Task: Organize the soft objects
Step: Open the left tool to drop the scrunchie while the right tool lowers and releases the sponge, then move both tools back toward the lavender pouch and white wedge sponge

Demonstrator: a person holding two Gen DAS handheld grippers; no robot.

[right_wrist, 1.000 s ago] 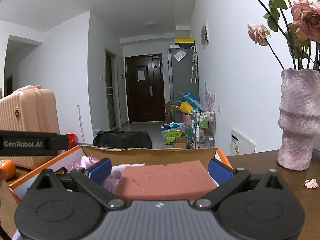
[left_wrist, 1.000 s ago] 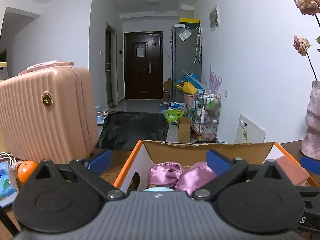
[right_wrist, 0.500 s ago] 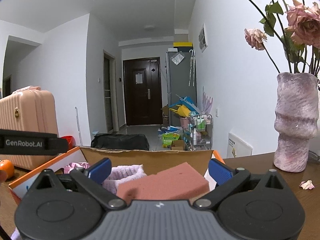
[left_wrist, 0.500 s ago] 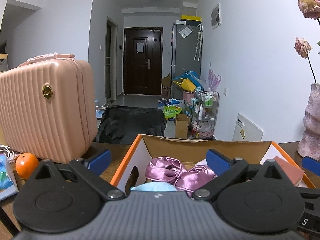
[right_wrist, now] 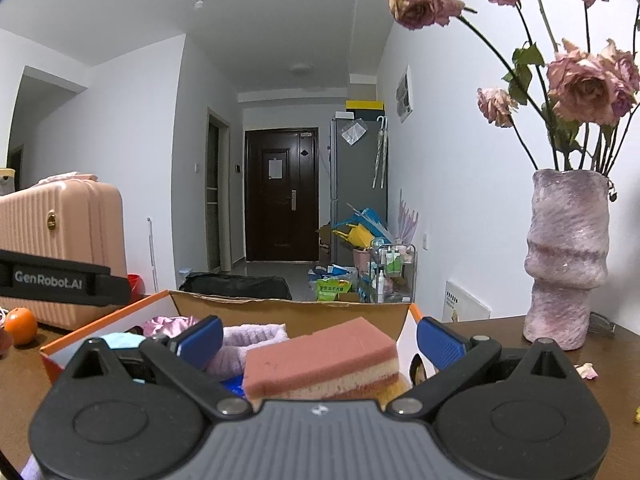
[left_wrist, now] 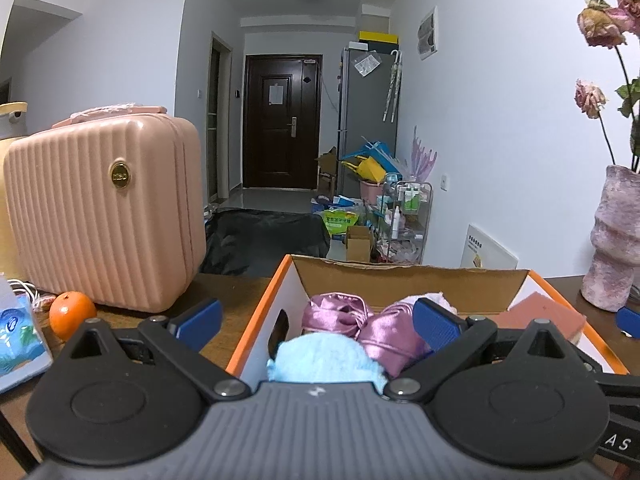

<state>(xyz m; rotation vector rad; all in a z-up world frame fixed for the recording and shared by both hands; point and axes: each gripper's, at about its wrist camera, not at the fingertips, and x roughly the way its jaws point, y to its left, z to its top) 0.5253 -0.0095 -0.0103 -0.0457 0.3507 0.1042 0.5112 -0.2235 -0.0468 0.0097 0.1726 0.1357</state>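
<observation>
An orange-rimmed cardboard box (left_wrist: 256, 316) (right_wrist: 288, 306) stands on the brown table and holds the soft items. In the left wrist view it contains a purple satin piece (left_wrist: 352, 320), a light blue cloth (left_wrist: 324, 360) and a pink sponge (left_wrist: 540, 314) at the right. My left gripper (left_wrist: 316, 320) is open above the box's near left corner, holding nothing. In the right wrist view the pink layered sponge (right_wrist: 320, 356) lies tilted on a lavender fluffy cloth (right_wrist: 256, 336). My right gripper (right_wrist: 320, 338) is open, its fingers apart from the sponge's sides.
A pink suitcase (left_wrist: 104, 212) and an orange (left_wrist: 72, 316) sit left of the box. At the right stands a tall pink vase (right_wrist: 566, 260) with dried roses, a petal (right_wrist: 586, 370) beside it. A blue-printed packet (left_wrist: 18, 340) lies at the far left.
Both cameras have risen and drawn back from the box. The sponge now sits lower and tilted between the right fingers; more of the blue cloth shows in the left view.
</observation>
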